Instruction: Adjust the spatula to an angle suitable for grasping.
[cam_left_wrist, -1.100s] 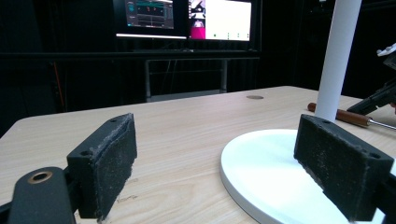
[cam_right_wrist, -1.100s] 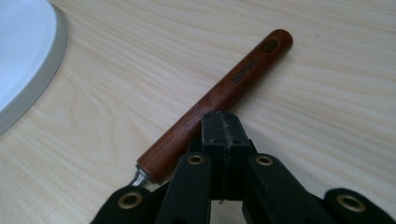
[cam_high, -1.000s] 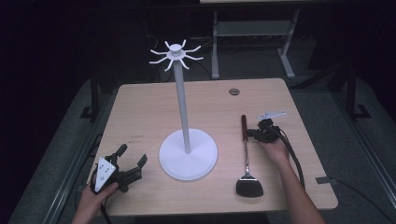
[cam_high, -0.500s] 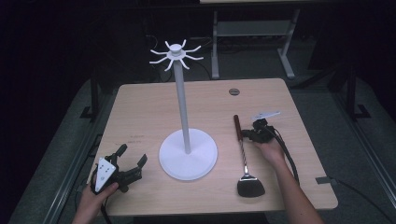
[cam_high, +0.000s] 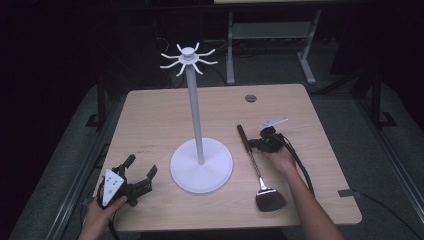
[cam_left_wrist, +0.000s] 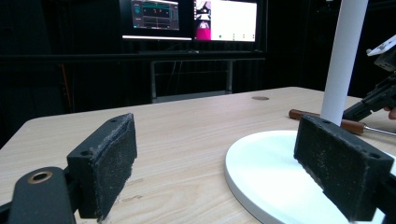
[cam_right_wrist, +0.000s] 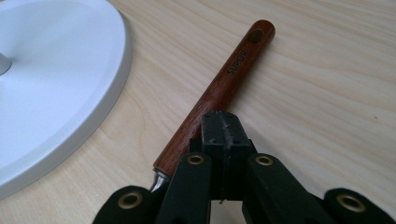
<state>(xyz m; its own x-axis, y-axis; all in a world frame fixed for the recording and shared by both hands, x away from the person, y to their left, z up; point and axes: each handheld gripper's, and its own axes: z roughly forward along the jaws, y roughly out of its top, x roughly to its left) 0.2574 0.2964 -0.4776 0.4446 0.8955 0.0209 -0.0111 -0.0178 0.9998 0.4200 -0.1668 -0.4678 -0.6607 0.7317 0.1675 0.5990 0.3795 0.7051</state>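
Observation:
A spatula with a brown wooden handle (cam_high: 243, 138) and a dark metal blade (cam_high: 270, 200) lies on the table to the right of the white stand. My right gripper (cam_high: 255, 145) is shut, its closed pads (cam_right_wrist: 223, 122) resting against the wooden handle (cam_right_wrist: 229, 79) near its metal neck, with nothing between them. My left gripper (cam_high: 140, 166) rests near the front left corner, open, pointing at the stand's base (cam_high: 215, 172). Nothing is between the left gripper's (cam_left_wrist: 215, 140) wide-apart pads.
The white stand has a tall pole (cam_high: 194, 110) topped by a ring of hooks (cam_high: 188, 57) and a round base (cam_left_wrist: 271, 172). The wooden table (cam_high: 165, 115) has a cable hole (cam_high: 250, 98) at the back. Monitors (cam_left_wrist: 191, 18) glow beyond the table.
My right gripper has moved left, and the spatula's handle end has swung left with it toward the stand. The blade has stayed about in place. The left gripper has not moved.

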